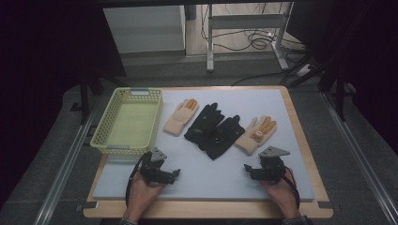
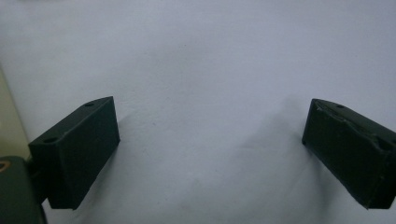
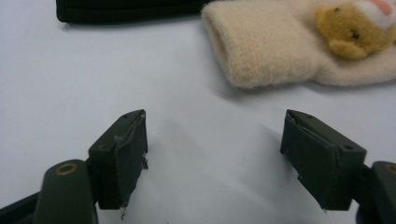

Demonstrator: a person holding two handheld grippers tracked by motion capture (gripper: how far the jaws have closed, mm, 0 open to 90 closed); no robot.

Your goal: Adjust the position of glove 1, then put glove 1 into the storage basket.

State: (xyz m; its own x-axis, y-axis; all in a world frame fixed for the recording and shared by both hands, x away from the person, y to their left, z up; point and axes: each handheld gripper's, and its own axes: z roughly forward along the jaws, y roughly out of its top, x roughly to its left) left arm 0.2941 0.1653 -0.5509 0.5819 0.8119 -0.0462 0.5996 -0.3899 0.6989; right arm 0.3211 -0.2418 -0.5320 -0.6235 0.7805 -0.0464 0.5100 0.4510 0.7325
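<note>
Four gloves lie in a row across the middle of the grey mat [image 1: 291, 154]: a cream glove [image 1: 180, 117] with orange fingertips, two black gloves [image 1: 204, 121] [image 1: 224, 136] that overlap, and a second cream glove [image 1: 256, 133] with a small bear on it. My left gripper [image 1: 176, 174] rests low on the mat near the front left, open, with bare mat between its jaws [image 2: 210, 149]. My right gripper [image 1: 246, 169] sits at the front right, open and holding nothing [image 3: 215, 149]. Just beyond it lie the cream glove's cuff [image 3: 271, 51] and a black glove's edge [image 3: 126, 11].
A yellow-green mesh basket [image 1: 105, 126] stands at the mat's left side with nothing in it. The mat lies on a wooden table top [image 1: 206, 208]. Beyond the far edge are floor, cables and a metal frame leg [image 1: 210, 42].
</note>
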